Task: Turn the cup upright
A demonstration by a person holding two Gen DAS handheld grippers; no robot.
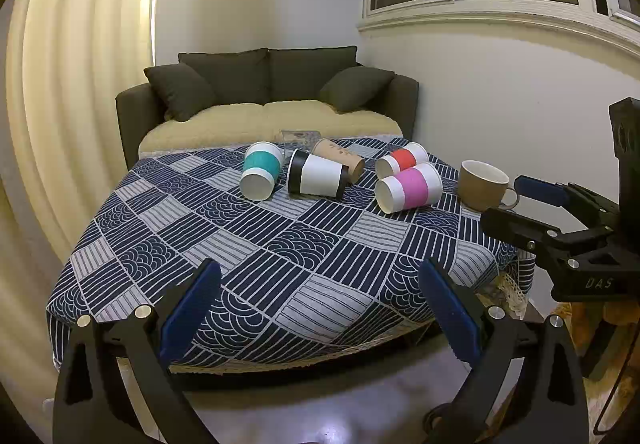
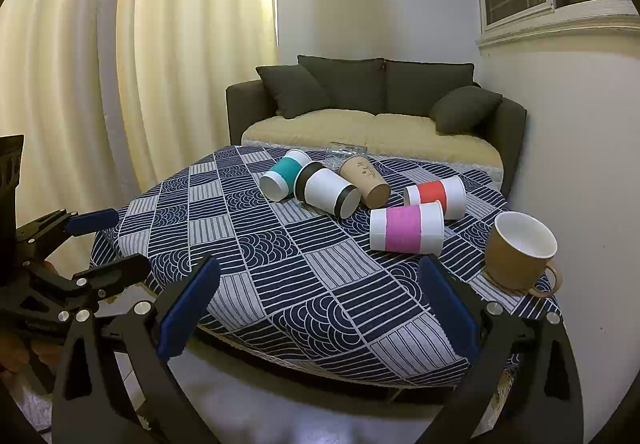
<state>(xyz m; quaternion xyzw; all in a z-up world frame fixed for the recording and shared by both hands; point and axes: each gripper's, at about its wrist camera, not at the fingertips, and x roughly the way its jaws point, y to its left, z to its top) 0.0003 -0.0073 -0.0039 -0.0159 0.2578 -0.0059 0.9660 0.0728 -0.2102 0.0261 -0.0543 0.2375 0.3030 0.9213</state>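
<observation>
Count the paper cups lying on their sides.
5: teal cup far left, black-and-white cup, brown cup behind it, red cup, pink cup nearest the mug.

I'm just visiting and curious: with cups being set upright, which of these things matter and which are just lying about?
For the job:
teal cup, on its side
black-and-white cup, on its side
brown paper cup, on its side
red cup, on its side
pink cup, on its side
left tool, open
right tool, open

Just there:
brown mug, already upright
sofa
patterned tablecloth
</observation>
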